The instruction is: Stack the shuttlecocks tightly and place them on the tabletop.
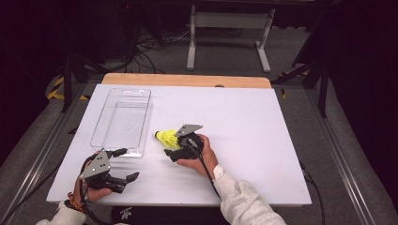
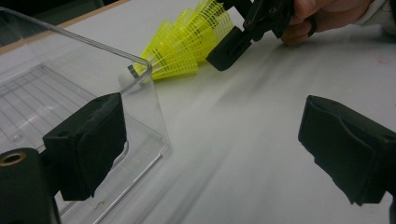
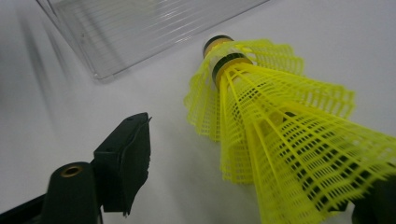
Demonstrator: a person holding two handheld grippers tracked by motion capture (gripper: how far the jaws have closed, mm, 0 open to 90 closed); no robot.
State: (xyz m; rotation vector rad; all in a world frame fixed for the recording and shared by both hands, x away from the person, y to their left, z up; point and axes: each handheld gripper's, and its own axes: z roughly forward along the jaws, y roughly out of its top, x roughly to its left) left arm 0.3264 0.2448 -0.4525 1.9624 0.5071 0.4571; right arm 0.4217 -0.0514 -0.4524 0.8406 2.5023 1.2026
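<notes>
The right gripper stands open at the skirt end of 2 nested shuttlecocks, seemingly unclamped, corks pointing toward the clear tray; the left gripper hangs open, farther off.

On your tabletop the tray sits at the left, reaching toward the far edge. The shuttlecocks lie nested on the tabletop just right of the tray's near right corner, tips pointing left toward it. Your right tool is right of them, at their wide end. Your left tool rests nearer you, before the tray's near edge.
</notes>
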